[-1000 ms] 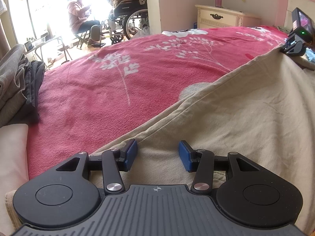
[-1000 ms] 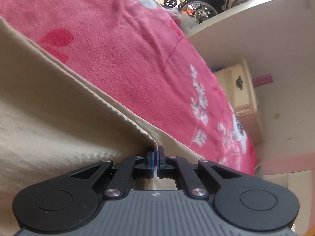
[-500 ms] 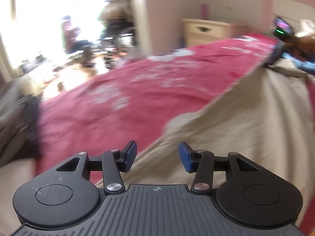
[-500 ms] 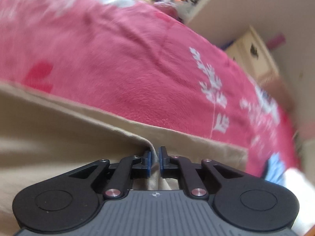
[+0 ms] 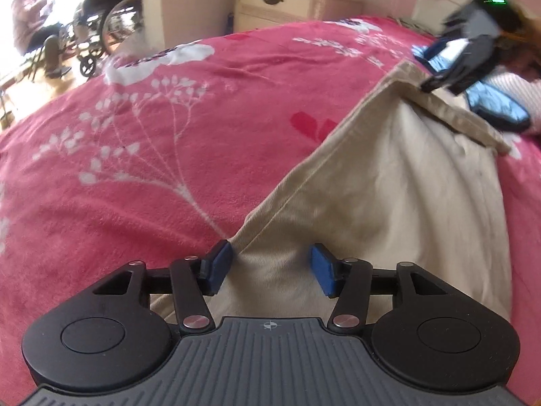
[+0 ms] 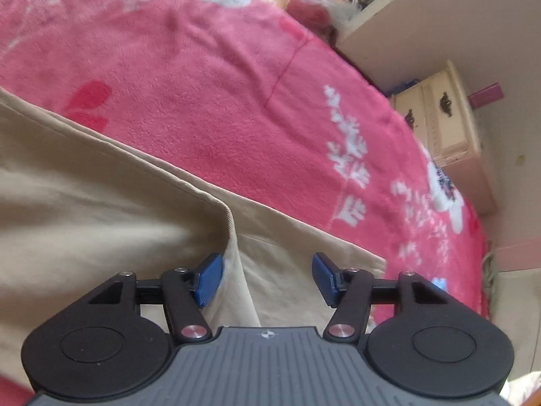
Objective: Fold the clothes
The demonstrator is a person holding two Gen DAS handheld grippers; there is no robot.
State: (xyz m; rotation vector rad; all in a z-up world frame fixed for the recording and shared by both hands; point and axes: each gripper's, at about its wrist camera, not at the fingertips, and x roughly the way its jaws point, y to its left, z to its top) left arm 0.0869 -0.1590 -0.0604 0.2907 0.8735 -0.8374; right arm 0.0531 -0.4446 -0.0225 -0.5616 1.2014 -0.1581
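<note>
A beige garment [image 5: 389,186] lies spread on the pink flowered blanket [image 5: 152,142]. My left gripper [image 5: 272,267] is over the garment's near corner. Its jaws are opening, with beige cloth lying between the blue pads and no pad pressing on it. At the garment's far corner the right gripper [image 5: 439,67] hovers, blurred. In the right wrist view the right gripper [image 6: 267,279] has its jaws opening wide. A raised fold of the beige garment [image 6: 101,203] stands just beside its left pad [image 6: 208,279], released.
A cream nightstand [image 5: 280,3] stands beyond the bed, also seen as the nightstand [image 6: 446,125] in the right wrist view. A wheelchair [image 5: 101,34] and a seated person [image 5: 27,17] are at the far left. A blue item [image 5: 497,105] and a pale striped cloth [image 5: 520,91] lie past the garment.
The right gripper has gone from shut on the garment's fold to open and has lifted off it. The left gripper swung sideways along the beige edge; the grey clothes pile left its view.
</note>
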